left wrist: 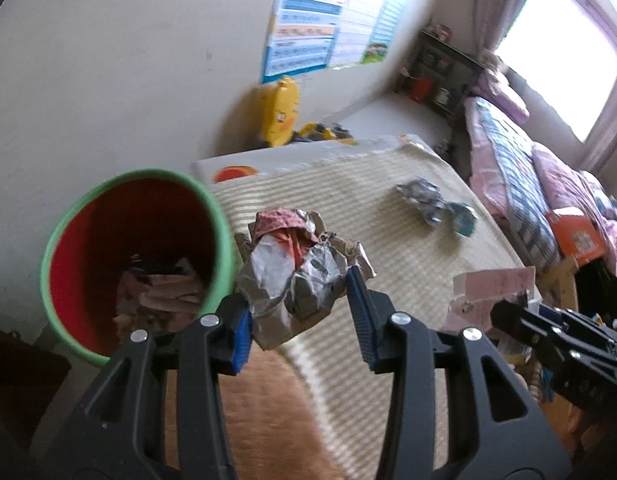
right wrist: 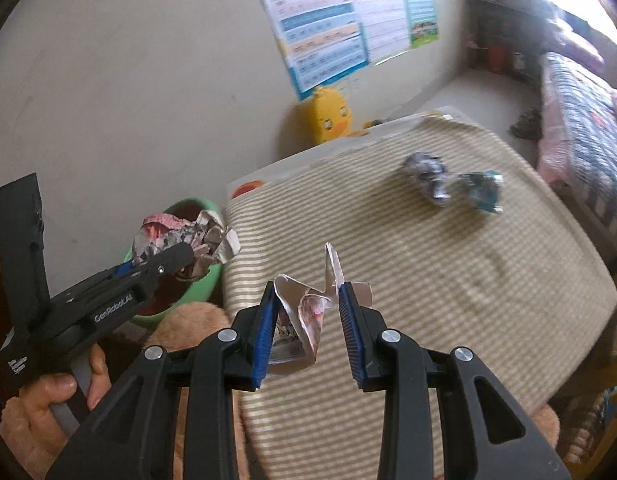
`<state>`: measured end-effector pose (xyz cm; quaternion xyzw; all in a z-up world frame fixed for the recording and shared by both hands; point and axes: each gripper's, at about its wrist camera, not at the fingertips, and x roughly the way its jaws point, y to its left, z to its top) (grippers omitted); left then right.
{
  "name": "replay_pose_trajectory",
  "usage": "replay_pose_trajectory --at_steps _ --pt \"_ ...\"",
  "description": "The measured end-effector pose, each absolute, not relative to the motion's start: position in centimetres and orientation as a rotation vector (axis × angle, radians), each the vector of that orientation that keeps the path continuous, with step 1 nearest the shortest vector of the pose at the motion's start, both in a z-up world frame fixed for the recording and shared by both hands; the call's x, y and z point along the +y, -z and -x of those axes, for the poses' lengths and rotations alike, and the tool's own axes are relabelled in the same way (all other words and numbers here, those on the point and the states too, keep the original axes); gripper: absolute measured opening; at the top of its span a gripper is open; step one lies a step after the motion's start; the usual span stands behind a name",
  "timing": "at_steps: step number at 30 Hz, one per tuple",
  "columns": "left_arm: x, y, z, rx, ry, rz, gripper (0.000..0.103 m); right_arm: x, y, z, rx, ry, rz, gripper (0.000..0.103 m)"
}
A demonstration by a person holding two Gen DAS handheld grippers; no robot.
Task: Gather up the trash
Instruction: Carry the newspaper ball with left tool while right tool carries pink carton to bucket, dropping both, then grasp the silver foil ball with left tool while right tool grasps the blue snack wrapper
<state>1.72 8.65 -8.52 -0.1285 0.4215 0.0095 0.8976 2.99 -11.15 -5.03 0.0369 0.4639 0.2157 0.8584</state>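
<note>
My left gripper [left wrist: 298, 312] is shut on a big crumpled paper ball [left wrist: 296, 272], held in the air just right of a green bin with a red inside [left wrist: 68, 240] that holds some trash. The ball [right wrist: 188, 236] and bin [right wrist: 206, 280] also show in the right wrist view. My right gripper [right wrist: 306, 320] is shut on a flattened pinkish carton [right wrist: 304, 312] above the striped mat [right wrist: 428, 280]; the carton also shows in the left wrist view [left wrist: 492, 288]. Two crumpled wrappers [left wrist: 436, 204] lie further back on the mat [right wrist: 452, 184].
A yellow duck plush [left wrist: 280, 112] leans on the wall under a poster. A bed with pink bedding [left wrist: 528, 184] runs along the right, with an orange box [left wrist: 576, 236] beside it. A shelf [left wrist: 436, 72] stands in the far corner.
</note>
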Motion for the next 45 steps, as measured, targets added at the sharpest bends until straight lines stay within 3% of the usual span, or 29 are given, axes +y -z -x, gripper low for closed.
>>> replay_pose_trajectory --at_steps 12,18,19,22,24,28,37,45 --pt "20.3 11.9 -0.2 0.916 -0.309 0.365 0.041 1.0 6.8 -6.2 1.04 -0.688 -0.08 0.03" --pt "24.2 12.5 0.6 0.925 -0.398 0.391 0.051 6.3 7.2 -7.8 1.063 -0.779 -0.106 0.032" --pt "24.4 12.6 0.7 0.927 -0.402 0.39 0.055 6.8 7.1 -8.0 1.062 -0.792 -0.116 0.036" --pt "24.9 12.7 1.0 0.919 -0.425 0.393 0.072 7.8 7.0 -8.8 1.055 -0.825 -0.145 0.06" --pt "25.0 12.8 1.1 0.916 -0.423 0.407 0.075 7.6 7.0 -9.0 1.04 -0.82 -0.15 0.063" --pt "23.9 13.1 0.6 0.93 -0.396 0.392 0.076 4.3 7.7 -10.3 1.021 -0.732 -0.138 0.063" --pt "20.1 12.3 -1.7 0.929 -0.327 0.281 0.076 -16.7 11.0 -19.2 0.971 -0.106 -0.199 0.064" --pt "12.9 11.1 -5.0 0.933 -0.178 0.22 0.076 -24.6 16.6 -26.4 1.11 0.065 -0.211 0.064"
